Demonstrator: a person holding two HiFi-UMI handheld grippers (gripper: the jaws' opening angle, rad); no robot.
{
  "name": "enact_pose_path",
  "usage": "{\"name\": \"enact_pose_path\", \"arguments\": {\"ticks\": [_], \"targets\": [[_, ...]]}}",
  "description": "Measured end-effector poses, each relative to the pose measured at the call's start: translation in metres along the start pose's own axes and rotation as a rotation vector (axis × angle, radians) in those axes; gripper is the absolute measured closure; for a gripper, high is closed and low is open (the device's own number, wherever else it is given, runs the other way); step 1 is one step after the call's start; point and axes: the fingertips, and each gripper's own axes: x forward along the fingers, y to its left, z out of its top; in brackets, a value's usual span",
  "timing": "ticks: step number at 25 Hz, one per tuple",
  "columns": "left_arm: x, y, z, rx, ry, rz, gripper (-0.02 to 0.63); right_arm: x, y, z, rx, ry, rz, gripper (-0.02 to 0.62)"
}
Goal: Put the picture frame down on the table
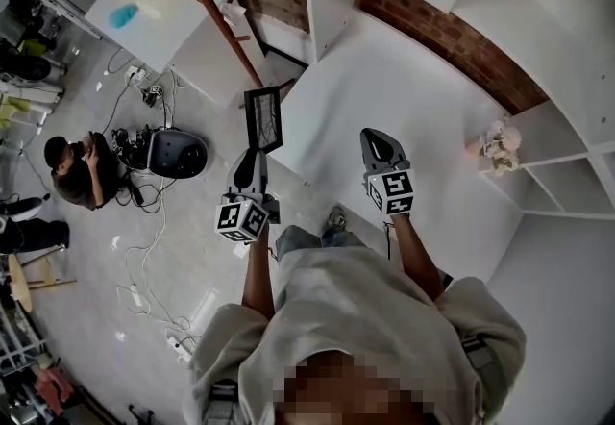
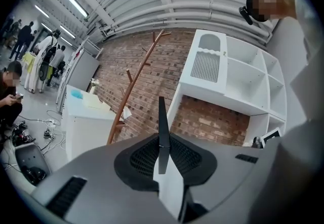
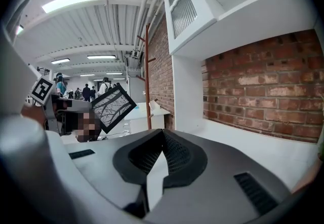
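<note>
The picture frame (image 1: 264, 118) is black with a pale branch print. It stands upright in the air past the near left corner of the white table (image 1: 413, 106). My left gripper (image 1: 252, 163) is shut on its lower edge. In the left gripper view the picture frame (image 2: 162, 132) shows edge-on between the left gripper's (image 2: 162, 159) jaws. My right gripper (image 1: 377, 140) hovers above the table's near edge, shut and empty. From the right gripper view, the picture frame (image 3: 112, 108) hangs tilted at the left, beyond my right gripper (image 3: 162, 137).
A small bunch of flowers (image 1: 500, 144) sits on the table's right side by white shelving (image 1: 567, 163). A brown coat-rack pole (image 1: 207, 5) and a second white table (image 1: 163, 5) stand to the left. A person (image 1: 72, 168) sits on the floor among cables.
</note>
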Motion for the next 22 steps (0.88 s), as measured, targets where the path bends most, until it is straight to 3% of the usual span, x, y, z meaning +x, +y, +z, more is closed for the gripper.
{"name": "enact_pose_path", "arguments": {"ticks": [7,22], "targets": [[0.004,0.022,-0.019,-0.028,0.052,-0.004,0.532,0.017,0.015,-0.023,0.009,0.072,0.003,0.571],[0.008,0.060,-0.061,-0.069,0.176,-0.098,0.532,0.025,0.065,-0.082,0.079,0.181,-0.068,0.571]]}}
